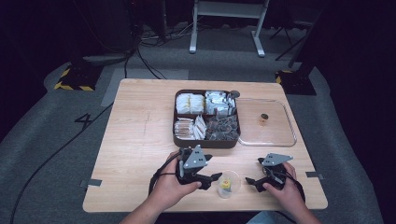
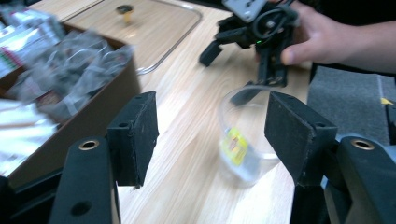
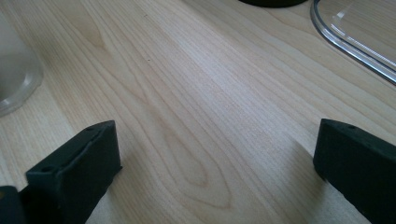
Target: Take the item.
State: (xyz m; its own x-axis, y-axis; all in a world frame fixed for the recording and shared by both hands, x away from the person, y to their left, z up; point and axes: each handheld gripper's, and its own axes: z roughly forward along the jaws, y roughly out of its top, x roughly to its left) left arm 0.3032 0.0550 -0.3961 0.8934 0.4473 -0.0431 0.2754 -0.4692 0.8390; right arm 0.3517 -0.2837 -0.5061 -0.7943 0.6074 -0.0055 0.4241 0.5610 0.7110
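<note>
A small clear plastic cup (image 1: 229, 183) stands near the table's front edge with a yellow sachet (image 1: 226, 184) in it. My left gripper (image 1: 213, 170) is just to its left, open, with its jaws towards the cup. In the left gripper view the cup (image 2: 245, 140) stands a little beyond the open gripper (image 2: 212, 126), nearer the right jaw, and is not held. My right gripper (image 1: 254, 171) is on the cup's other side, open. In the right gripper view, the gripper (image 3: 217, 149) has bare wood between its jaws and the cup (image 3: 14, 79) is at the left edge.
A brown compartment box (image 1: 206, 142) of sachets and packets stands mid-table. To its right lies a clear lid (image 1: 280, 135) with a small brown knob (image 1: 264, 118). The light wooden table (image 1: 135, 140) has bare wood on its left half.
</note>
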